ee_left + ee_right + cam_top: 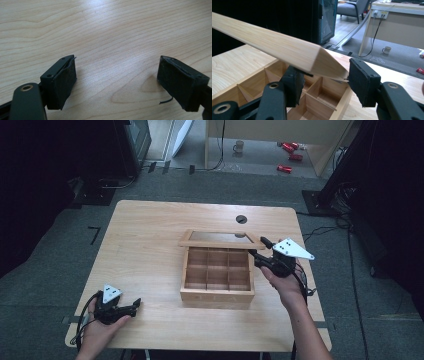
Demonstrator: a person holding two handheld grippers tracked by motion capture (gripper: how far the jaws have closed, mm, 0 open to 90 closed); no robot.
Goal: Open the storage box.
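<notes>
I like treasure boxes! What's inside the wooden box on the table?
The wooden box has its lid up, with the right gripper at the lid's corner. Inside are wooden dividers making little compartments, and those that show look empty. The front wall hides the nearest row's floor.

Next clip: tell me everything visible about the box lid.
The lid is a light wooden frame around a darker, glass-like pane. It stands raised, tilted above the back edge of the open box, whose nine compartments look empty. The right gripper is at its right front corner; in the right gripper view that corner sits between the two jaws, close to the pads, though a firm clamp can't be confirmed.
</notes>
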